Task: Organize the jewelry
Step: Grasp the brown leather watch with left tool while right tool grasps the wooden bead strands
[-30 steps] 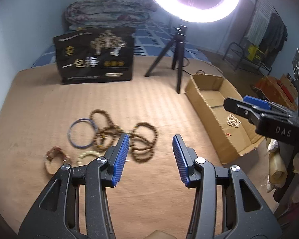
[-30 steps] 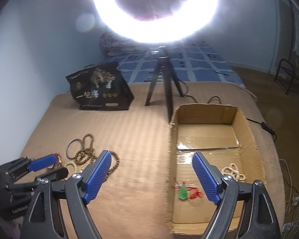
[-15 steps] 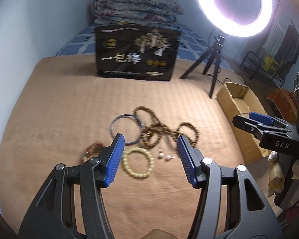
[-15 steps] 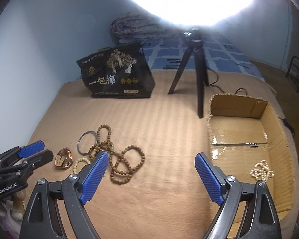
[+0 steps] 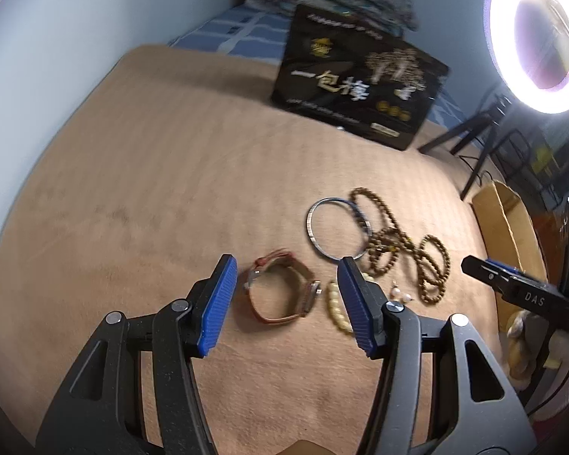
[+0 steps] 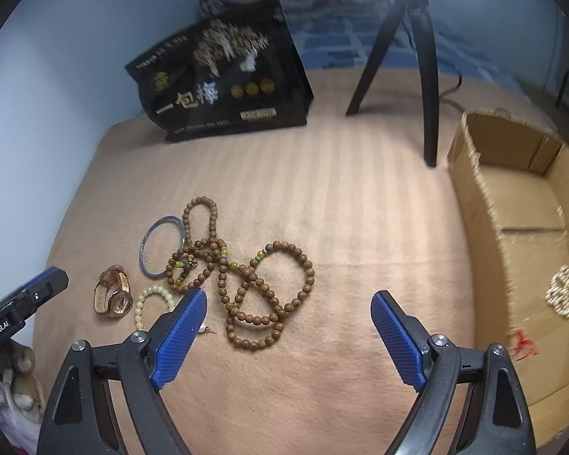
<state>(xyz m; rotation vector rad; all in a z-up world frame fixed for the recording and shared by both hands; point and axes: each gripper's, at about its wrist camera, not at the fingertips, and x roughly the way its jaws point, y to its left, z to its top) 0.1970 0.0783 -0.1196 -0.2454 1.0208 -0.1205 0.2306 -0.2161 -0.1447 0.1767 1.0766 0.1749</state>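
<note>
the left claw (image 5: 284, 303) hangs released over the tan bed cover (image 5: 140, 174), its jaws having just been opening, and the watch (image 5: 280, 292) lies between the blue pads without being touched. judging from that, the step in hand is picking up the watch. to do it well, lower straight onto the strap so one pad lands on each side of the band, and keep the right pad clear of the pale bead bracelet (image 5: 337, 307) just beside it, or both will come up together.

further right, the thin bangle (image 5: 337, 227) overlaps the long string of brown beads (image 6: 246, 284), which loops over itself in a tangle; lifting either is likely to drag the other. two small pearl earrings (image 5: 400, 295) sit near the tangle and are easy to knock.

the right claw (image 6: 288, 337) is released and wide, empty, hovering over the near part of the brown beads.

at the far right stands the cardboard box (image 6: 478, 204), already holding a white beaded piece (image 6: 561, 295) and a red cord (image 6: 523, 345); the watch probably belongs there.
</note>
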